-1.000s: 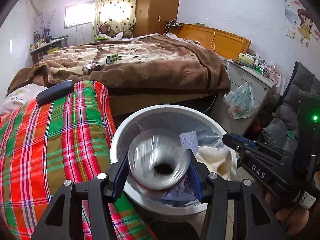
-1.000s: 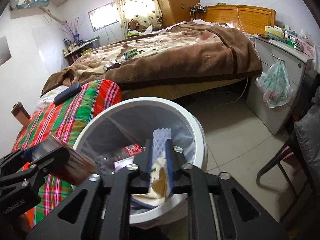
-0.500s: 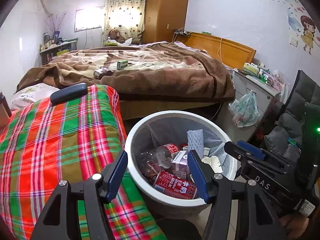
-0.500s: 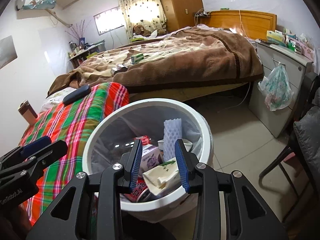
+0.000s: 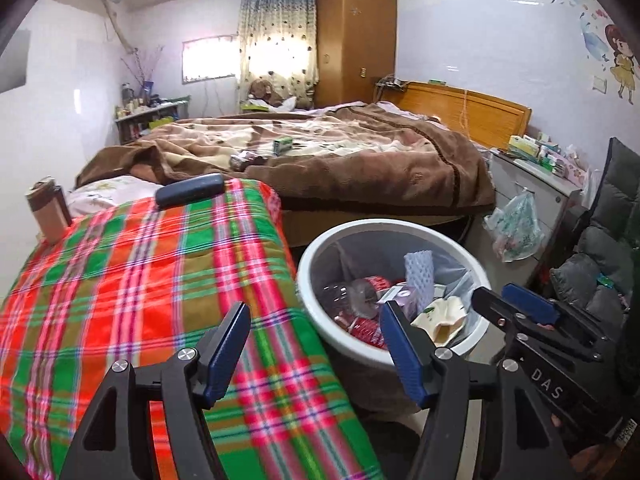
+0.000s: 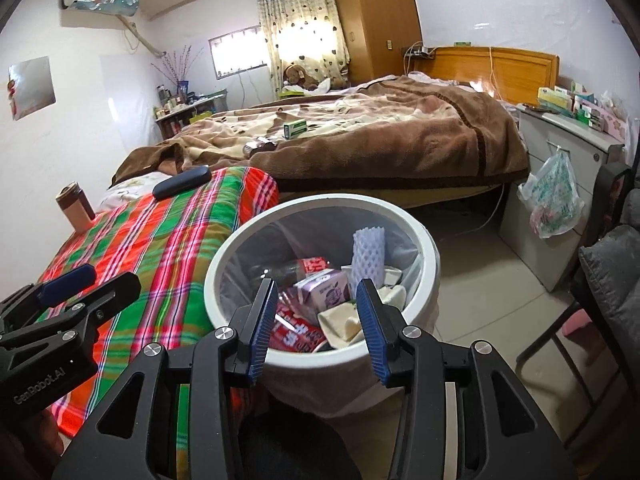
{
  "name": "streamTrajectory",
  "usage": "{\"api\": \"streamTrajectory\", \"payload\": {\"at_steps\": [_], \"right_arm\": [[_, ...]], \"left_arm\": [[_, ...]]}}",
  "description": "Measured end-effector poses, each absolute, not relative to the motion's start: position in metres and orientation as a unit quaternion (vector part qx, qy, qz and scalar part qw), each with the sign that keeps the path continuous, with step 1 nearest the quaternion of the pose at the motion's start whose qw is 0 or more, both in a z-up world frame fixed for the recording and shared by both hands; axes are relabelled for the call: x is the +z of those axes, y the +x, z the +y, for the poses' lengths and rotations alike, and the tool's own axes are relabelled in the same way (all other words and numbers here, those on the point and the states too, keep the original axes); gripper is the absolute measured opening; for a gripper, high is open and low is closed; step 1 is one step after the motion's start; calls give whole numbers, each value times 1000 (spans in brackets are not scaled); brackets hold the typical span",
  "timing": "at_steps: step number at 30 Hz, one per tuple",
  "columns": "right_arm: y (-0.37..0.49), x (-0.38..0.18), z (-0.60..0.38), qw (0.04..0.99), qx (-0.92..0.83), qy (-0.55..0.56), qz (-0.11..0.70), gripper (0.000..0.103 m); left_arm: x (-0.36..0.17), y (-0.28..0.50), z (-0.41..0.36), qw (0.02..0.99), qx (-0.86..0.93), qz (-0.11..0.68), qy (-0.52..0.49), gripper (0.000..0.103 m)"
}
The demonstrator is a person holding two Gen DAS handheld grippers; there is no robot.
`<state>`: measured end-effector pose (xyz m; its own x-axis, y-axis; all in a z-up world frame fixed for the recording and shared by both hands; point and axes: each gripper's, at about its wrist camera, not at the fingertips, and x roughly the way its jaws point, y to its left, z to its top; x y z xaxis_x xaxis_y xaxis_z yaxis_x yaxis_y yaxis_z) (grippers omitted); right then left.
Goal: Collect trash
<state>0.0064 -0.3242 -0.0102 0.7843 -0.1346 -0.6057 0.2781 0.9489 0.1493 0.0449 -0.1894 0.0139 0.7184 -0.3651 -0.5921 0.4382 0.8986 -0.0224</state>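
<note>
A white trash bin (image 6: 224,256) (image 5: 316,240) stands on the floor beside the plaid-covered bed. It holds a red can (image 6: 298,330), a purple carton (image 6: 324,292), a white foam net (image 6: 368,256) and cream paper. My right gripper (image 6: 317,320) hovers over the bin's near rim, its jaws opening with nothing between them. My left gripper (image 5: 316,336) hangs over the plaid cover's edge left of the bin, its jaws also opening and empty. On the brown blanket lie a green box (image 6: 295,127) and a dark crumpled can (image 6: 260,146).
A dark case (image 5: 190,190) and a brown carton (image 5: 46,212) sit on the plaid cover (image 5: 120,280). A plastic bag (image 6: 554,200) hangs from the grey cabinet at right. A padded chair (image 6: 608,272) stands close on the right.
The left gripper let a silver can fall into the bin and the right let go of cream paper. Both jaws opened wider, and both grippers drew back, the left toward the plaid cover.
</note>
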Motion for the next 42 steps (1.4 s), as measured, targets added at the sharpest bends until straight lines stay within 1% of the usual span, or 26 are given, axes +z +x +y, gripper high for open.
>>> {"api": "streamTrajectory", "payload": {"at_steps": [8, 19, 42], "right_arm": [[-4, -8, -308, 943, -102, 108, 298, 43], [-6, -12, -298, 945, -91, 105, 296, 43], [-9, -12, -287, 948, -83, 101, 291, 43]], "left_arm": [[10, 25, -168, 938, -173, 296, 61, 67], [5, 13, -151, 941, -158, 297, 49, 67], [9, 4, -145, 943, -150, 295, 44, 67]]}}
